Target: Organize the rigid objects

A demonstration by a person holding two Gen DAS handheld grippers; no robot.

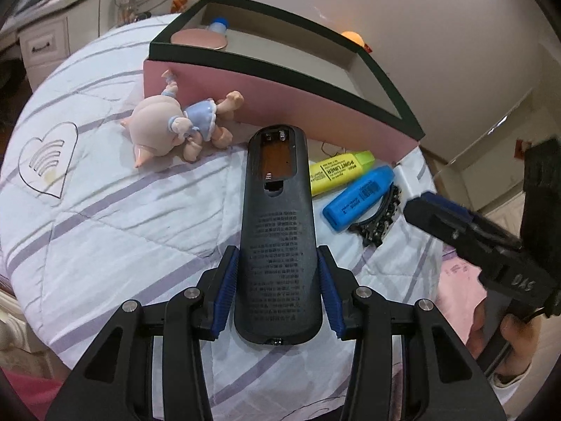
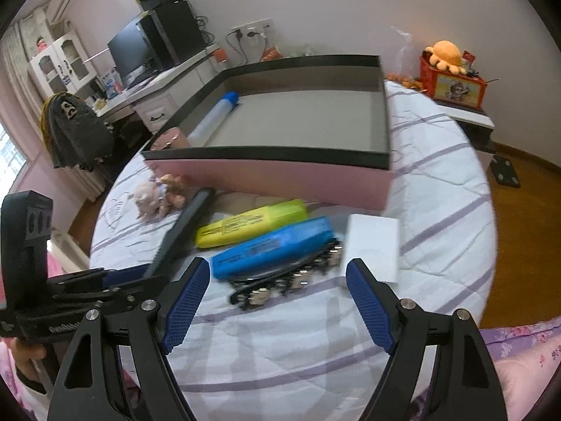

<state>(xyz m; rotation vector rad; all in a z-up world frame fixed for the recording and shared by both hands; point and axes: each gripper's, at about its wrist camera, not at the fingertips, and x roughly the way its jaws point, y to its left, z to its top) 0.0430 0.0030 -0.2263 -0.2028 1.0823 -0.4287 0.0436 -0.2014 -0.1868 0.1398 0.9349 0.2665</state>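
Your left tongs (image 1: 278, 293) are clamped on one black remote control (image 1: 277, 231), gripping its lower half, battery bay uncovered and facing up, its far end pointing to 12 o'clock toward the pink box (image 1: 280, 105). Your right tongs (image 2: 278, 301) stand wide apart with nothing between the blue pads, poised above the quilted bed (image 2: 280, 351).

On the bed, near the box's front wall, lie two highlighters side by side: one yellow highlighter (image 2: 250, 222) and one blue highlighter (image 2: 271, 247), the blue resting on one black studded band (image 2: 287, 282). One white card (image 2: 373, 247) sits at 3 o'clock of them. One doll (image 1: 175, 124) lies on its side at 10 o'clock of the remote, its feet touching the box.

Inside the dark-rimmed box, two items rest in the far left corner: one blue-capped bottle (image 2: 214, 115) and one pink round lid (image 1: 200, 39). One orange plush toy (image 2: 445, 54) tops a red tin beyond the bed.
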